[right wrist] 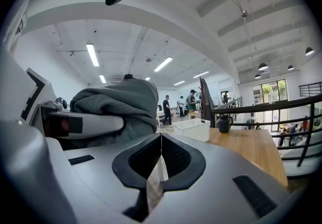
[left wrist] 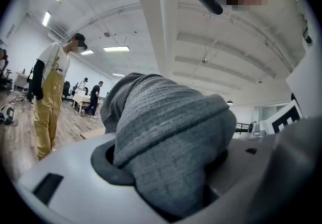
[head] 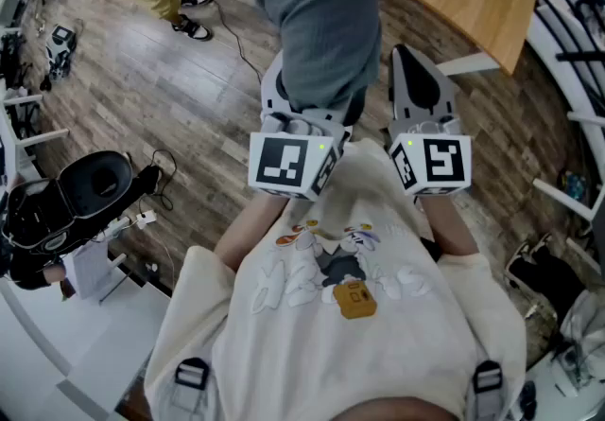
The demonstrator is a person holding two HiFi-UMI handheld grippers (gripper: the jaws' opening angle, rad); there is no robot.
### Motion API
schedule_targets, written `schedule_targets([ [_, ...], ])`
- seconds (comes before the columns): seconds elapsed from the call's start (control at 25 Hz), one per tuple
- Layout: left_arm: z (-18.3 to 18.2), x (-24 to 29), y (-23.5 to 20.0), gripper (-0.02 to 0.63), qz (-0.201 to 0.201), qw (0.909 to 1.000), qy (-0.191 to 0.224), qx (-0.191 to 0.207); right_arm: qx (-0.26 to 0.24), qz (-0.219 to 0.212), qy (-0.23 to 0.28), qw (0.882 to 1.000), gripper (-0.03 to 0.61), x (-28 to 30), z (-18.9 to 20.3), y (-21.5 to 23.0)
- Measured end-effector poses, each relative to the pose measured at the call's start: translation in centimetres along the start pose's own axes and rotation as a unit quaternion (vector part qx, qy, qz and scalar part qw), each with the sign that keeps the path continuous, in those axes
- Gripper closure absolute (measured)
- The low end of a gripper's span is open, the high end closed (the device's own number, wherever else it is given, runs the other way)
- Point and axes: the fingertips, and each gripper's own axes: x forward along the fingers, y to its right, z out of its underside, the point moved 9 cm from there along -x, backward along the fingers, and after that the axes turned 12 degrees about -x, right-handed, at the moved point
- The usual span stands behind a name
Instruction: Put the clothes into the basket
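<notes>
Grey waffle-knit fabric, one bundled garment, is pinched between the jaws of the left gripper and held in the air above the brown wood-plank floor. Just beside it, the right gripper is seen with its two black ribbed pads pressed together on nothing. Further right, one white lattice basket is set on the light wooden table.

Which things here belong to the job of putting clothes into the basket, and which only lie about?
For the job: grey garment, clamped in the left gripper; white basket; right gripper, shut and empty.
Lying about: wooden table; black bottle on it; railing.
</notes>
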Motion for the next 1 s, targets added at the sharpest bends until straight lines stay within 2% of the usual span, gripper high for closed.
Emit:
schedule_targets([
  [0.44,-0.2,0.3,-0.2,0.309,-0.006,0.9999,-0.012,-0.006,0.001,-0.008,-0.004,1.0,0.555,-0.1,0.0,0.1],
  [0.6,-1.1,1.1,-1.8,0.308,-0.01,0.9997,-0.017,-0.013,0.018,-0.009,0.0,1.0,0.554,1.4,-0.6,0.0],
  [1.0,-2.1,0.4,-7.2,0.308,-0.008,0.9988,-0.034,-0.034,0.01,-0.003,-0.018,1.0,0.554,5.5,-1.1,-3.3],
])
